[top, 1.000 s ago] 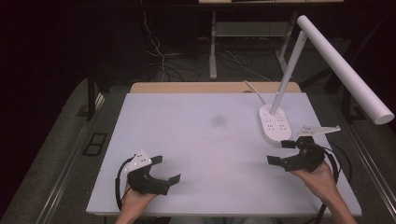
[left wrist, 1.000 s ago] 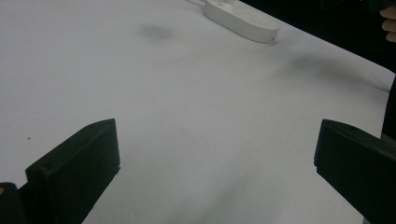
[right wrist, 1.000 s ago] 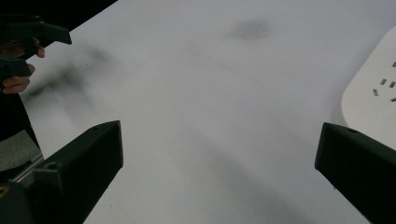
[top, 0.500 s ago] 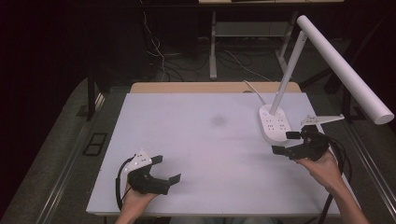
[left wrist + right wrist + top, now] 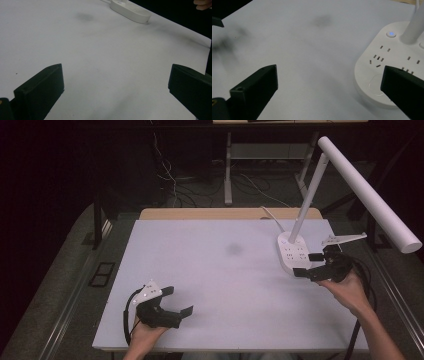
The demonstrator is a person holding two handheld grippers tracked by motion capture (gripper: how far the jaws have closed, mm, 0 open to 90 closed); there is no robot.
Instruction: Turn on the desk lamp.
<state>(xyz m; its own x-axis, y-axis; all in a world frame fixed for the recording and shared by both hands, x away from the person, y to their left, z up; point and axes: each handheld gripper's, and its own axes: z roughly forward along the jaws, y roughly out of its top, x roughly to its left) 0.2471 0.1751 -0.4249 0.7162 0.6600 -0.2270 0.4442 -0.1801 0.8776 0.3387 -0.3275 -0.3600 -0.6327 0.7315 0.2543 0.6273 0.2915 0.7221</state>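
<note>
Two tongs work at this table (image 5: 210, 270), one in each hand, and both stand wide with nothing between their jaws. Nearest the person, the left tongs (image 5: 181, 311) rest low on the front left part of the table, pointing across the bare white surface; in the left gripper view the jaws frame only empty tabletop, with the lamp base small at the far edge. The right tongs (image 5: 306, 265) are farther out on the right side, just beside the lamp base (image 5: 292, 254), jaws aimed at its near end.

The step in hand looks like an approach to the lamp: in the right gripper view the right jaw already overlaps the rim of the base (image 5: 384, 62), while the left jaw stands over bare table. Whether a jaw touches the base cannot be told. A round pad (image 5: 375, 87) sits at the base's near end and one small button (image 5: 391, 34) glows blue beside the stem (image 5: 414, 27). The next move probably calls for a short, careful advance to press a control or grip the base, without tipping the tall lamp.

Counted: one lamp, with one base, one stem and one long white head (image 5: 367, 192); one lit button; several socket slots on the base; one faint dark smudge (image 5: 234, 249) mid-table.
</note>
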